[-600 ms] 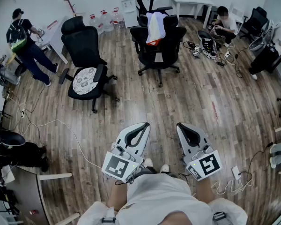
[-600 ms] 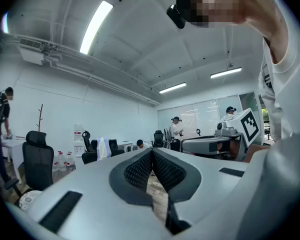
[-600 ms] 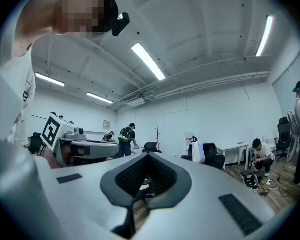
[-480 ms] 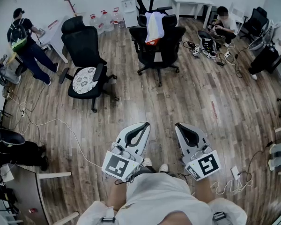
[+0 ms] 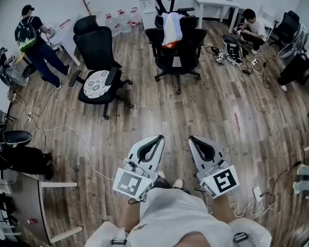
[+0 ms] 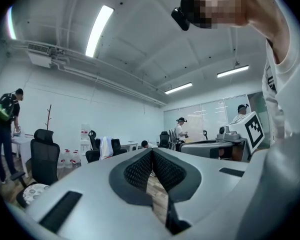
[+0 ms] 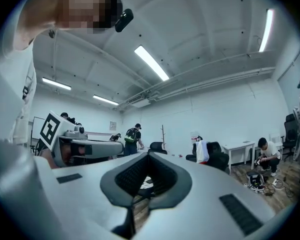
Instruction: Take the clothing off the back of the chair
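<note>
Holds left gripper [image 5: 156, 139] and right gripper [image 5: 195, 139] pinched shut and empty, well apart from white garment [image 5: 172, 27] draped over far black office chair [image 5: 189, 46] back; risks fumbling cloth unless reopened, snagging headrest, or rolling chair away when tugging.

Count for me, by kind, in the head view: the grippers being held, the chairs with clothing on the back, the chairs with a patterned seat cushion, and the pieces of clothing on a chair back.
Grippers: 2, the left gripper and the right gripper, both shut
Chairs with clothing on the back: 1, the black chair
Chairs with a patterned seat cushion: 1, the cushioned chair
Clothing on a chair back: 1, the white clothing
Total: 5
</note>
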Demonstrator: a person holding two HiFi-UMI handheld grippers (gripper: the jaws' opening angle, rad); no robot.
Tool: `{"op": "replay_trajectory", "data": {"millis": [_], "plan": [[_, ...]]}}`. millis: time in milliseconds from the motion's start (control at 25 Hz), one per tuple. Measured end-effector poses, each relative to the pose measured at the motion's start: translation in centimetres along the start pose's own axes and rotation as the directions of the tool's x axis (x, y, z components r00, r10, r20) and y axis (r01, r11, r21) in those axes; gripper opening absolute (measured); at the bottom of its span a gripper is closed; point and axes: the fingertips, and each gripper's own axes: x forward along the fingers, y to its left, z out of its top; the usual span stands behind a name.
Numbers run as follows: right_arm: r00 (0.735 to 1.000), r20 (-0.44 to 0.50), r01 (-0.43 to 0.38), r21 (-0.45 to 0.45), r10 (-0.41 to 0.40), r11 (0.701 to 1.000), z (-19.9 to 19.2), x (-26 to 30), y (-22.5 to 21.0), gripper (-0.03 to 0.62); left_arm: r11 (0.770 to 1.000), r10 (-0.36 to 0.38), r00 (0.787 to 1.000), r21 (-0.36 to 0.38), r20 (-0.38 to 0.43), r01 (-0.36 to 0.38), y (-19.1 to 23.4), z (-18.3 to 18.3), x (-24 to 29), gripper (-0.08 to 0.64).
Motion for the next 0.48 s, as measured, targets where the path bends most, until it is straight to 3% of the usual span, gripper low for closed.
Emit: {"op": "replay_trajectory", "data": {"millis": [480], "plan": [[1.0, 0.003, 0.005, -0.022, -0.005, 1.0, 0.2, 3.6, -0.6, 0.021, 0.999, 0.029, 0.999, 0.024, 0.023, -0.029, 3.2, 0.4, 1.0, 0.017]]}}
